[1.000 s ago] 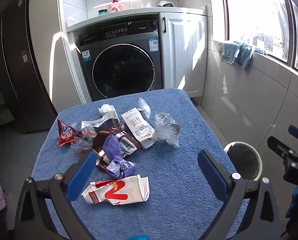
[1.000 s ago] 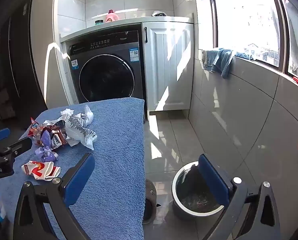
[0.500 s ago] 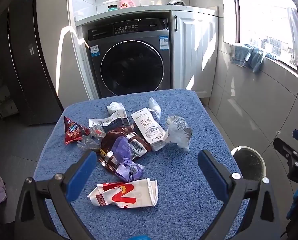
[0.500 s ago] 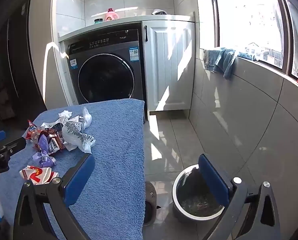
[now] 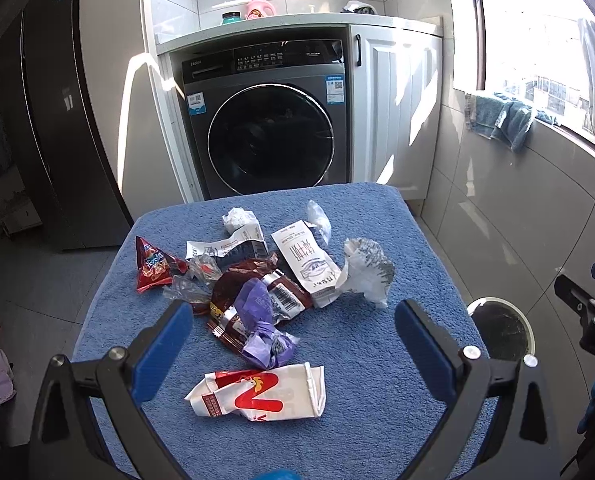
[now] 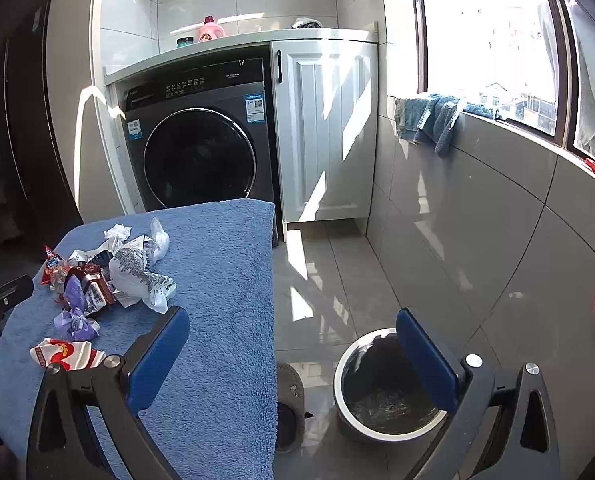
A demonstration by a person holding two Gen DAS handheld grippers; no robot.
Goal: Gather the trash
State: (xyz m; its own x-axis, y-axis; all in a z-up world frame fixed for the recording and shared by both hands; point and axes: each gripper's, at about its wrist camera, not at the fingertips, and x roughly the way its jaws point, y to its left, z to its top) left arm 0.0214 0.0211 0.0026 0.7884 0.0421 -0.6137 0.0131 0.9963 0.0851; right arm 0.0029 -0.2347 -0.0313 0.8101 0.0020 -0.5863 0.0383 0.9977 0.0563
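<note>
Several wrappers (image 5: 257,304) beyond spread fingers (image 5: 165,344)

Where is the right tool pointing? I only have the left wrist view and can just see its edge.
Observer: The right tool is open and points past the right edge of the towel-covered table, toward the floor.
Operator: Is the bin empty? I only see part of its rim.
Observer: The bin is uncovered and dark inside. Something speckled lies at the bottom, too blurred to name.
Operator: Is anything on the floor between the table and the bin?
Observer: Yes, a dark round object sits at the table's foot, left of the bin and apart from it.
</note>
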